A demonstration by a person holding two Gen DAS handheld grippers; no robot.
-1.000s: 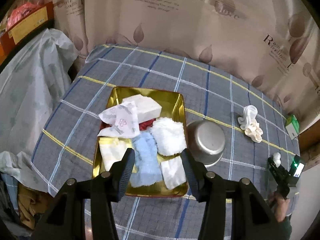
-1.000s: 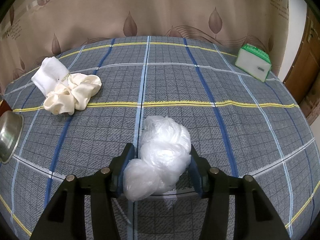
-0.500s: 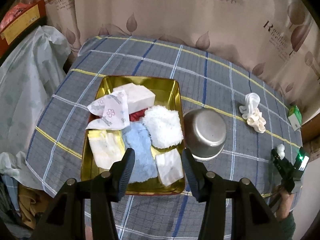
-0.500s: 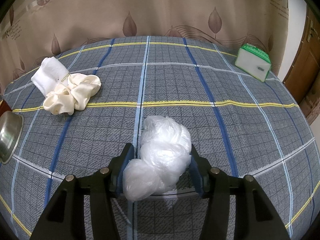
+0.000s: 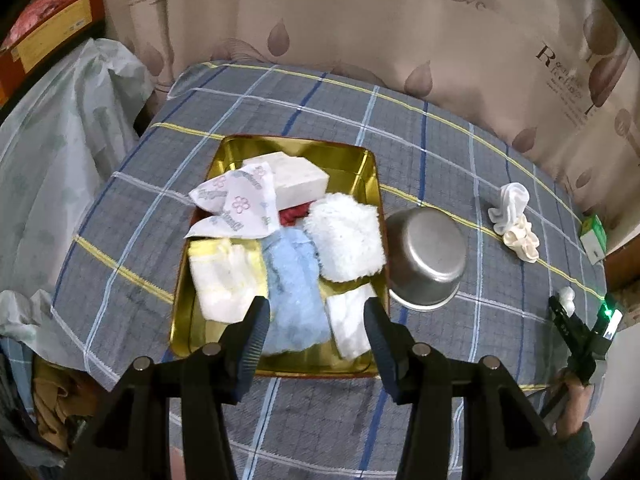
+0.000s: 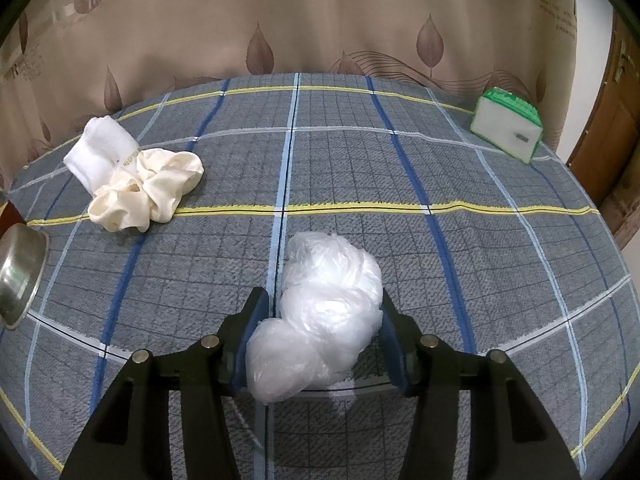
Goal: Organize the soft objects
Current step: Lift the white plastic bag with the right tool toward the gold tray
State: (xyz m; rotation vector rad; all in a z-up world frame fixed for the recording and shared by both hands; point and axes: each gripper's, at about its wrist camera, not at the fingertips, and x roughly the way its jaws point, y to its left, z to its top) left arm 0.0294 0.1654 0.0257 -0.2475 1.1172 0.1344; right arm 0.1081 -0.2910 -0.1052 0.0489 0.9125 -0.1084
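Observation:
My right gripper [image 6: 322, 300] points down at the checked tablecloth. Its jaws are closing on a crumpled clear plastic bag [image 6: 328, 308], which fills the gap and touches both pads. Further left lie a white sock [image 6: 102, 152] and a cream scrunchie [image 6: 144, 192]. My left gripper [image 5: 316, 308] hangs open and empty above the near end of a gold tray [image 5: 360, 160]. The tray holds a blue towel [image 5: 294, 280], a white fluffy cloth [image 5: 346, 236], a floral tissue packet [image 5: 236, 204], a white block [image 5: 296, 176] and other folded cloths.
An upturned steel bowl [image 5: 426, 256] stands against the tray's right side. A green and white tissue pack [image 6: 506, 130] sits at the far right corner of the table. A curtain hangs behind the table. Plastic-covered clutter [image 5: 60, 152] lies left of it.
The left gripper has sunk a little over the tray, still open. The right gripper has stayed in place, with its jaws slightly tighter around the plastic bag.

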